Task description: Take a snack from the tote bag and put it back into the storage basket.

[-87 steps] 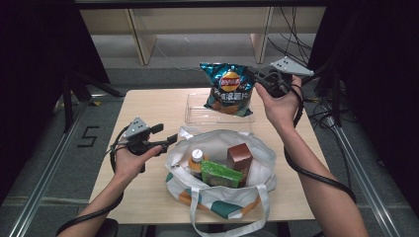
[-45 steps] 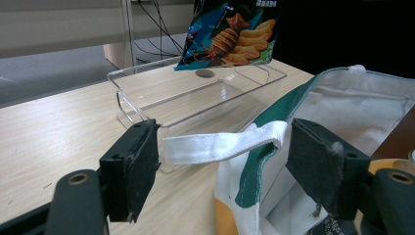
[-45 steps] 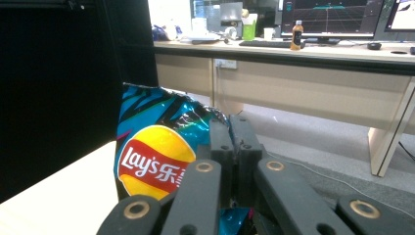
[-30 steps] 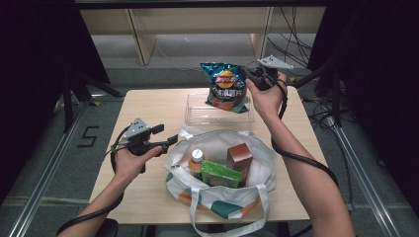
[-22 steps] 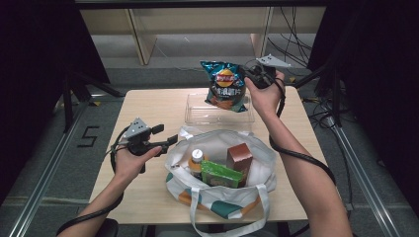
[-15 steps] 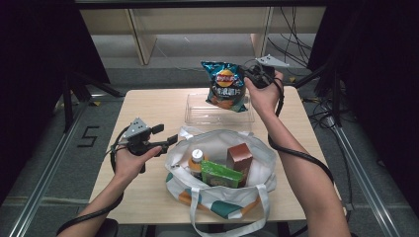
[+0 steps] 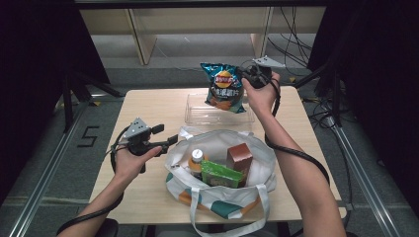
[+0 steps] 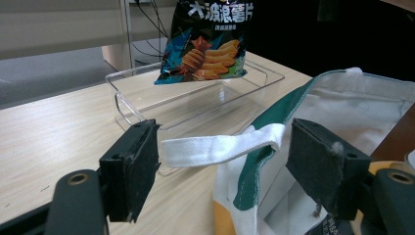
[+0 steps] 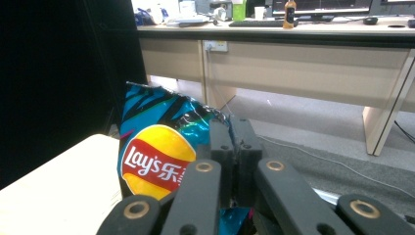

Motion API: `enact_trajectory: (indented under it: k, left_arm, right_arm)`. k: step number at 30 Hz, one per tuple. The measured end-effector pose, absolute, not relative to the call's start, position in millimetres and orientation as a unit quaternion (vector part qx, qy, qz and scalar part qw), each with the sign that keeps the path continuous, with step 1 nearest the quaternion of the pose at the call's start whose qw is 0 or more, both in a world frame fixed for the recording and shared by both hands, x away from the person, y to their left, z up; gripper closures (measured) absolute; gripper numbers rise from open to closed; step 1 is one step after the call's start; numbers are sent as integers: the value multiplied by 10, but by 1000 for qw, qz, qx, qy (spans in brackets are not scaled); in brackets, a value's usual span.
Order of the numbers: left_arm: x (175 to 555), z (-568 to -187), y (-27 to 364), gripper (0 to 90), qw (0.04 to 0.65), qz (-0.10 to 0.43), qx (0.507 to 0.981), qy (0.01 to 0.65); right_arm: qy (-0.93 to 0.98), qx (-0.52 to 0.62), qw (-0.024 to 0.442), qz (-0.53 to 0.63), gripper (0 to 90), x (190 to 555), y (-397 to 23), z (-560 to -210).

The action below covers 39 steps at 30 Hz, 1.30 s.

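A blue Lay's chips bag (image 7: 224,88) hangs upright over the clear plastic tray (image 7: 197,114) at the table's far side. My right gripper (image 7: 245,79) is shut on the bag's right edge. In the right gripper view the jaws (image 9: 230,128) meet on the crinkled rim of the chips bag (image 9: 156,152). My left gripper (image 7: 165,135) stands open at the left rim of the white and green tote bag (image 7: 217,200). In the left gripper view its wide jaws (image 8: 222,164) straddle the bag's white handle strap (image 8: 220,148), with the chips bag (image 8: 205,44) and tray (image 8: 147,93) beyond.
Inside the tote stand a brown box (image 7: 239,158), a green packet (image 7: 220,174) and a white-capped bottle (image 7: 196,157). The wooden table (image 7: 143,106) has bare surface at the left and far right. Shelving and cables lie beyond the far edge.
The right hand has drawn a little to the left and farther away with the chips bag still in its jaws; over the last second it has hardly shifted. The left hand has stayed put.
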<state>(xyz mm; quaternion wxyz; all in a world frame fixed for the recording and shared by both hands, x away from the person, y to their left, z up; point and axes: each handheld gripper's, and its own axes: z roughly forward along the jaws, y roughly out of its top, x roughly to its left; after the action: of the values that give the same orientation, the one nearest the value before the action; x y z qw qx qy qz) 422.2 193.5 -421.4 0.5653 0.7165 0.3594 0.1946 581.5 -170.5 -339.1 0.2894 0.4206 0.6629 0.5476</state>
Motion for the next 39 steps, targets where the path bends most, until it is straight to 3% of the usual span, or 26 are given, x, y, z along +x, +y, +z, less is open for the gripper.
enact_trajectory:
  k: [39]
  left_arm:
    - [4219,-4227,1924,264,564,193,720,356]
  right_arm:
    - [660,460,282,523,894,5997,-1827,-3727]
